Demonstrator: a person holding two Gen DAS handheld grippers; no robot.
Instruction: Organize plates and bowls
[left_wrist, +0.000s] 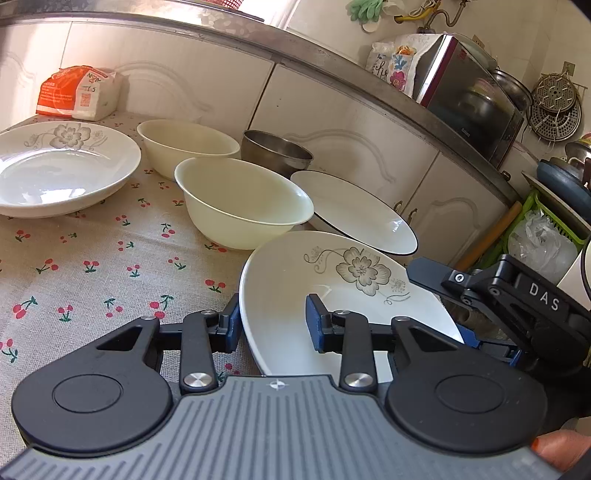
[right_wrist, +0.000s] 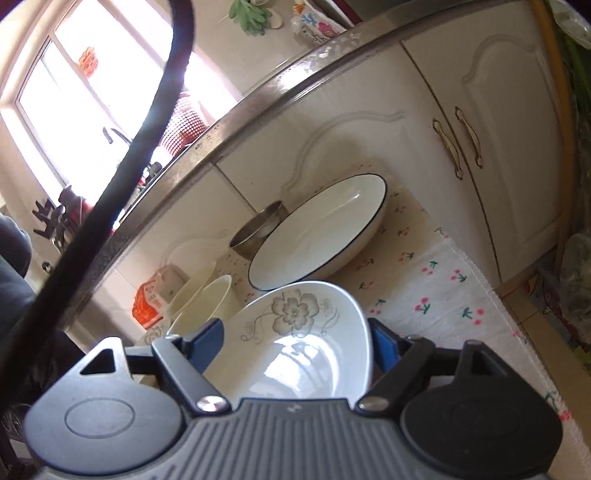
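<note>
Left wrist view: the left gripper (left_wrist: 275, 321) has its jaws around the near rim of the flower plate (left_wrist: 332, 291). One blue pad is outside the rim and one is inside. The gap is narrow, but I cannot tell if the pads press on the plate yet. The plate is tipped up, its far side higher, and its open face looks up and toward the camera. The right gripper (left_wrist: 487, 332) is at the plate's other edge. Past the jaws sit two cream bowls (left_wrist: 240, 203), a steel bowl (left_wrist: 277, 151), a black-rim plate (left_wrist: 354, 214) and another flower plate (left_wrist: 62, 170), all on the cloth (left_wrist: 92, 266).

Right wrist view: the right gripper (right_wrist: 295, 343) has its jaws wide apart, and the flower plate (right_wrist: 303, 343) sits between them, seemingly without touching. The plate's long side runs across, from jaw to jaw.

The step looks like picking up this plate. Next, I think, squeeze it firmly, lift it level, and carry it to the matching plate.
</note>
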